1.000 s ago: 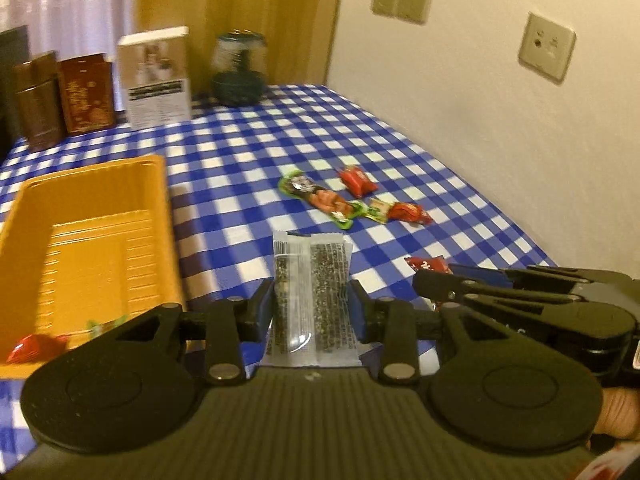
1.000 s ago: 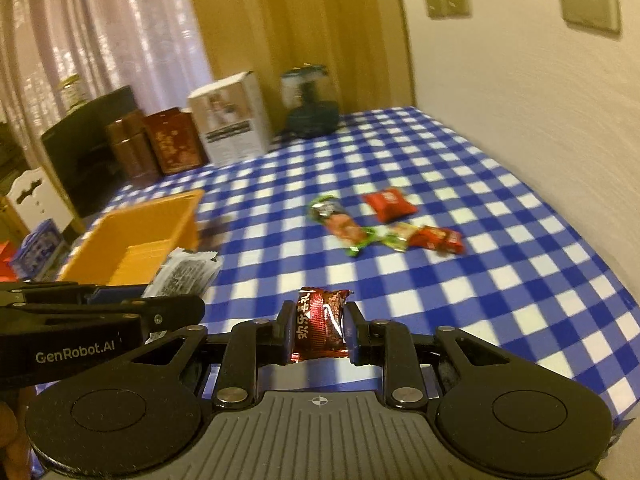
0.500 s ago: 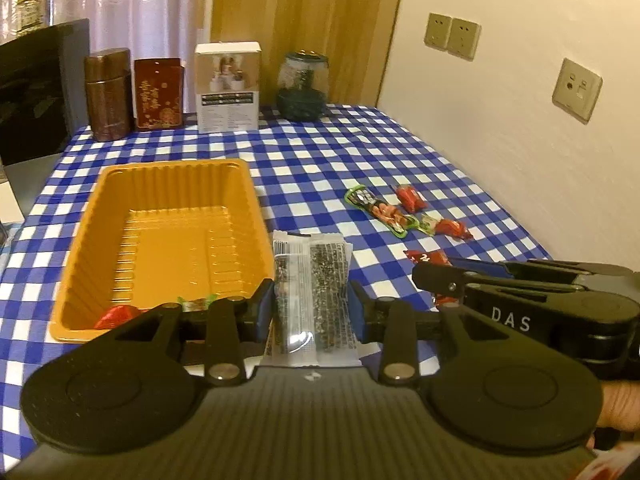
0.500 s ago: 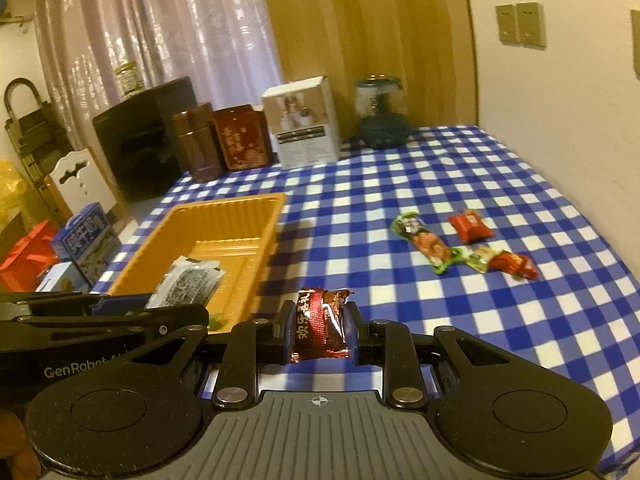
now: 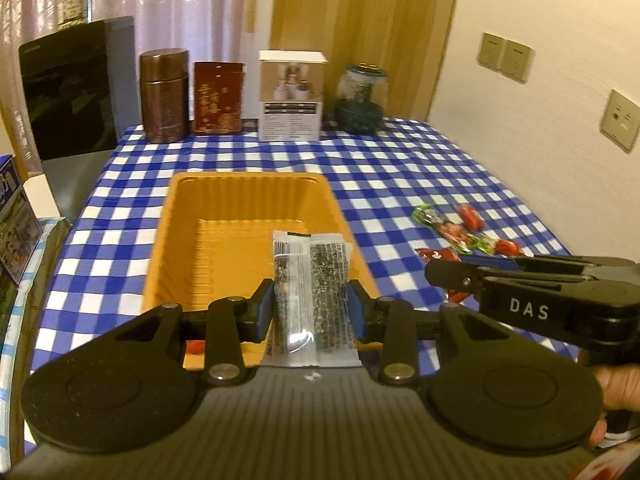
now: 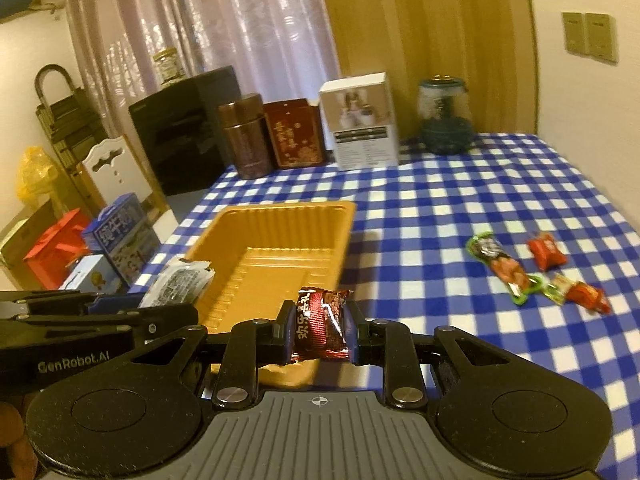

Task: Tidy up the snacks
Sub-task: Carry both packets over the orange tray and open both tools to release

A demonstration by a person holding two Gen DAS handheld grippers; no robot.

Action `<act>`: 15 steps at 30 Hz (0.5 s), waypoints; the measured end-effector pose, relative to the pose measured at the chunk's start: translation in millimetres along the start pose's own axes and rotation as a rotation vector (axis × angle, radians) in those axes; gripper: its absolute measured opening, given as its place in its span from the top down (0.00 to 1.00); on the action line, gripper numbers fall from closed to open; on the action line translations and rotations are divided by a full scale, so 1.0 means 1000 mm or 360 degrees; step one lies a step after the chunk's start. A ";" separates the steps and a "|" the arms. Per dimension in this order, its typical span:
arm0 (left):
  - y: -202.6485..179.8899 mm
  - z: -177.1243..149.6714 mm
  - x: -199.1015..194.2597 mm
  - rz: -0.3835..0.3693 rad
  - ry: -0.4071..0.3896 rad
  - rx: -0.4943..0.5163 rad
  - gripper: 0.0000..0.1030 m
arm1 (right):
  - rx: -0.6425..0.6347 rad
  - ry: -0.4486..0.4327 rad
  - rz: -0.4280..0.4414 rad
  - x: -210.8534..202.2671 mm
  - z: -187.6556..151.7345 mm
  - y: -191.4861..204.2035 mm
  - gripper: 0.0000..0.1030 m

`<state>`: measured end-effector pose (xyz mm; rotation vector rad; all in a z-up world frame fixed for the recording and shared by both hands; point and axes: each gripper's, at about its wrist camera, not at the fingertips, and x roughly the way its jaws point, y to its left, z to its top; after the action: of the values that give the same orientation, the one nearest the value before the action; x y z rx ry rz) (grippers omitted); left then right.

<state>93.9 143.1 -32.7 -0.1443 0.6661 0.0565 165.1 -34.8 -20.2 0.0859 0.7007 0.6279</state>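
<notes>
My left gripper (image 5: 311, 308) is shut on a clear packet of dark seaweed snack (image 5: 310, 296), held over the near end of the orange tray (image 5: 240, 216). My right gripper (image 6: 319, 328) is shut on a dark red snack packet (image 6: 320, 326), just above the tray's (image 6: 280, 240) near right corner. In the right wrist view the left gripper (image 6: 100, 320) and its seaweed packet (image 6: 178, 282) show at the left. A red wrapper (image 5: 196, 346) lies in the tray's near end. Loose on the checked cloth are a green sausage packet (image 6: 502, 266) and two red packets (image 6: 546, 250) (image 6: 582, 296).
At the table's far edge stand a brown canister (image 5: 164, 96), a red tin (image 5: 218, 98), a white box (image 5: 290, 96) and a dark glass jar (image 5: 360, 100). A wall (image 5: 540, 160) runs along the right side. Boxes and bags (image 6: 80, 248) sit on the floor at left.
Both grippers have swung left with their packets, from beside the tray to over its near end. The tray has come to the middle of both views.
</notes>
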 end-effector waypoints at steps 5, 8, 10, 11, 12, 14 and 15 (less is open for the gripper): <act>0.024 0.005 0.016 0.0044 0.0016 -0.0017 0.66 | -0.0026 0.0035 0.0052 0.030 0.004 0.008 0.75; 0.035 0.008 0.029 0.0063 0.0032 -0.0007 0.66 | -0.0036 0.0056 0.0065 0.049 0.004 0.008 0.75; 0.040 0.009 0.037 0.0068 0.0036 -0.0006 0.66 | -0.0018 0.0068 0.0080 0.059 0.006 0.007 0.75; 0.043 0.009 0.042 0.0069 0.0039 -0.0009 0.66 | -0.0013 0.0073 0.0086 0.063 0.007 0.007 0.75; 0.045 0.009 0.046 0.0071 0.0043 -0.0014 0.66 | -0.0010 0.0079 0.0093 0.067 0.007 0.007 0.75; 0.050 0.010 0.054 0.0069 0.0048 -0.0030 0.66 | 0.0002 0.0093 0.0101 0.075 0.008 0.007 0.75; 0.051 0.009 0.058 0.0065 0.0051 -0.0040 0.65 | 0.0016 0.0100 0.0105 0.079 0.008 0.006 0.75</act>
<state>139.8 195.5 -67.4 -0.1560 0.7002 0.1022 213.3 15.4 -57.9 0.0992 0.7643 0.6926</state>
